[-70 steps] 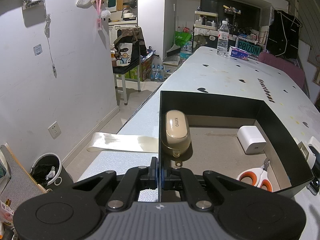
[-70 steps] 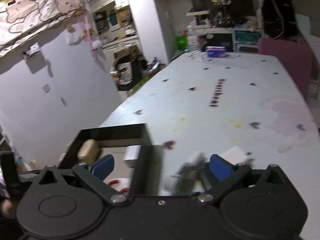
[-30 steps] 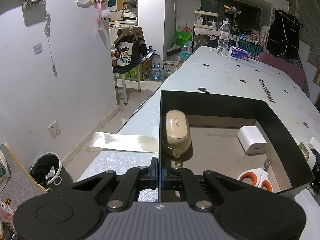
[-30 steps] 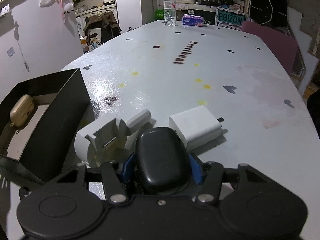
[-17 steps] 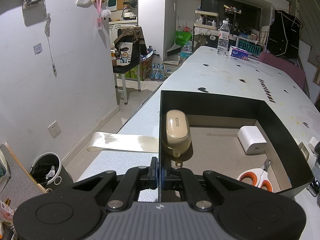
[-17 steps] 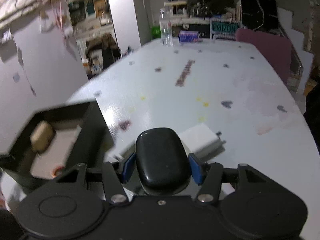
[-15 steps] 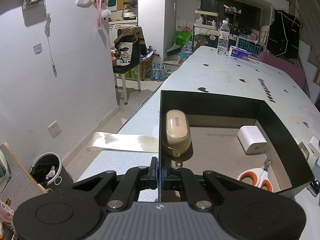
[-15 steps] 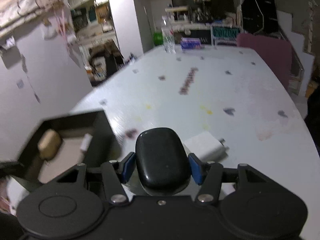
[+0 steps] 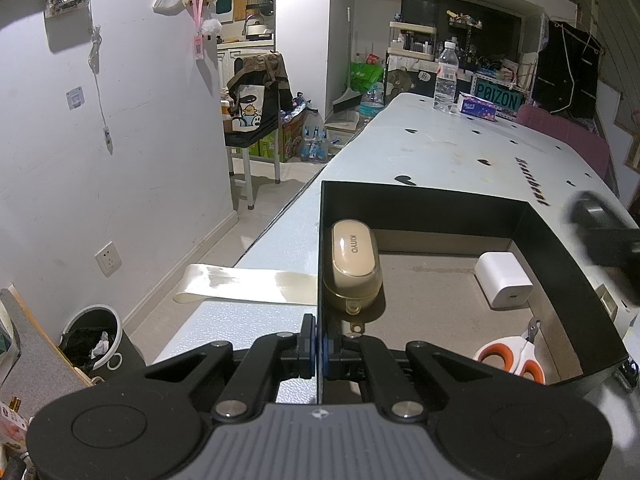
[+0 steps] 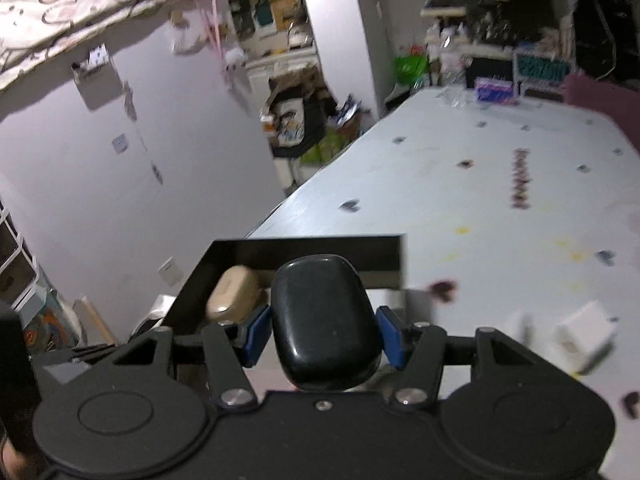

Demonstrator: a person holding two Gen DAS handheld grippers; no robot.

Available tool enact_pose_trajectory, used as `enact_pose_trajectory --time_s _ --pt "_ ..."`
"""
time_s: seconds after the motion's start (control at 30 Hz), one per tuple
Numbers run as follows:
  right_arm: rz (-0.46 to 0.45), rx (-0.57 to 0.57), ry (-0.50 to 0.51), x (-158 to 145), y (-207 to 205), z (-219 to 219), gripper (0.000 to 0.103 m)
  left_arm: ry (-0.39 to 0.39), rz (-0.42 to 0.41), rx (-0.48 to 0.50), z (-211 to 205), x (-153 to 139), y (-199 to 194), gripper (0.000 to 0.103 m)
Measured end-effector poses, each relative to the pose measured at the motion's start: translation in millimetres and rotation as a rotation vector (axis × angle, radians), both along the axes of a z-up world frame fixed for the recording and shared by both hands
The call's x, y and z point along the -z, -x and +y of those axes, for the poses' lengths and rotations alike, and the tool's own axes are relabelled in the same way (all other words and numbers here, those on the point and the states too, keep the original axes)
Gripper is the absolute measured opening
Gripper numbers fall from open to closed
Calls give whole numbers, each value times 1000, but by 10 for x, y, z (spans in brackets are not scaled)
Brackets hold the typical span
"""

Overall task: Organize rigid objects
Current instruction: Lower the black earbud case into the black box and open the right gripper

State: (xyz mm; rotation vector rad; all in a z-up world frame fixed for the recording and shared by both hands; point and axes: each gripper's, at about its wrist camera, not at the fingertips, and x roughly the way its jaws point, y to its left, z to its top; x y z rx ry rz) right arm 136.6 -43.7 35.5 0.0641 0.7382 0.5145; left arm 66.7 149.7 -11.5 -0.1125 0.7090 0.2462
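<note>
My left gripper (image 9: pixel 319 350) is shut on the near left wall of a black open box (image 9: pixel 420 204) on the white table. Inside lie a beige KINYO case (image 9: pixel 354 266), a white charger (image 9: pixel 503 279) and orange-handled scissors (image 9: pixel 514 356). My right gripper (image 10: pixel 325 334) is shut on a black oval case (image 10: pixel 325 320) and holds it in the air above the box's right side; it shows blurred at the right edge of the left wrist view (image 9: pixel 604 236). The box (image 10: pixel 308 248) and beige case (image 10: pixel 236 294) lie below it.
A white charger (image 10: pixel 586 334) and another white item (image 10: pixel 518 326) lie on the table right of the box. A water bottle (image 9: pixel 445 78) and tissue pack (image 9: pixel 478 103) stand at the table's far end. The table's left edge drops to the floor, with a bin (image 9: pixel 90 342) below.
My right gripper has lifted the black case off the table and carried it left, toward and over the box. My left gripper and the box have not moved.
</note>
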Motion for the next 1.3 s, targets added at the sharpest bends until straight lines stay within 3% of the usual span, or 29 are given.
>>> enact_pose_trajectory --time_s 0.27,0.67,0.8,1.07,1.3 --pt "149 29 43 301 -322 522 58 6 -5 4 31 16 15 4" --pt "230 53 117 522 -463 748 58 16 -11 8 62 14 27 4" --pt "232 51 90 469 -462 702 64 17 -11 8 62 15 23 4" --pt "233 24 64 328 -367 521 64 16 -11 8 61 14 23 4" --pt "180 -18 46 112 -163 304 66 16 -11 8 63 13 23 4"
